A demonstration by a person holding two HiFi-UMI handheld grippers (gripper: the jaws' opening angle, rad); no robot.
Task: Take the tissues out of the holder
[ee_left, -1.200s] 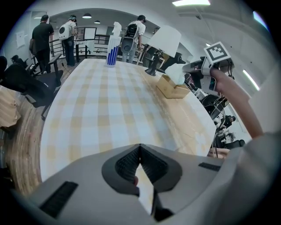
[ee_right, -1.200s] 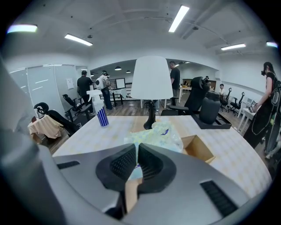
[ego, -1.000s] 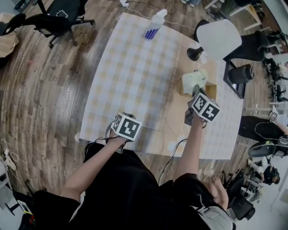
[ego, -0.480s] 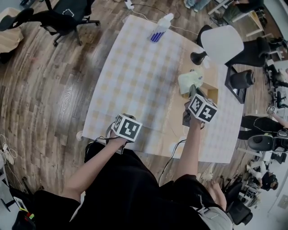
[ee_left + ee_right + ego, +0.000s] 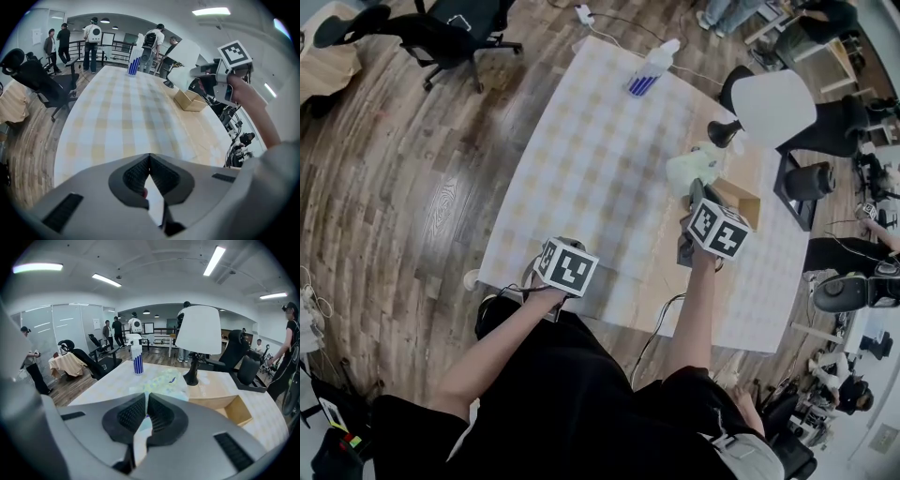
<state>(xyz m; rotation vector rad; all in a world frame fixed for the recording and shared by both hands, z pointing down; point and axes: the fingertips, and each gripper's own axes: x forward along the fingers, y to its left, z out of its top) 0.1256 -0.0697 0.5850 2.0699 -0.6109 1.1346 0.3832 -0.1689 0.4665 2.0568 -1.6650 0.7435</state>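
Right gripper view: the right gripper point(image 5: 145, 401) has its jaws pressed together on a thin edge of the tissue pack point(image 5: 164, 380). The pack projects just beyond the tips, on their far side. It appears to be out of the wooden holder point(image 5: 229, 411), which lies open just to its right. The lamp point(image 5: 199, 336) stands near the pack's far right corner. The spray bottle point(image 5: 137, 359) stands well apart at the far end of the table point(image 5: 98, 390).

Left gripper view: the left gripper point(image 5: 149, 159) has its jaws pressed together on nothing. It is over the near edge of the table and well apart from the pack.

Hazards from this state:
- Slip or tear. The hold is on a narrow margin of soft wrapper, so a quick swing could pull the pack free or rip the film.
- Fall-back. A drop this close to the holder could land the pack on its rim or back inside.
- Collision. Carrying the pack far and right could strike the lamp base and tip it.
- No backup. The left gripper is too far away to catch a slipping pack.
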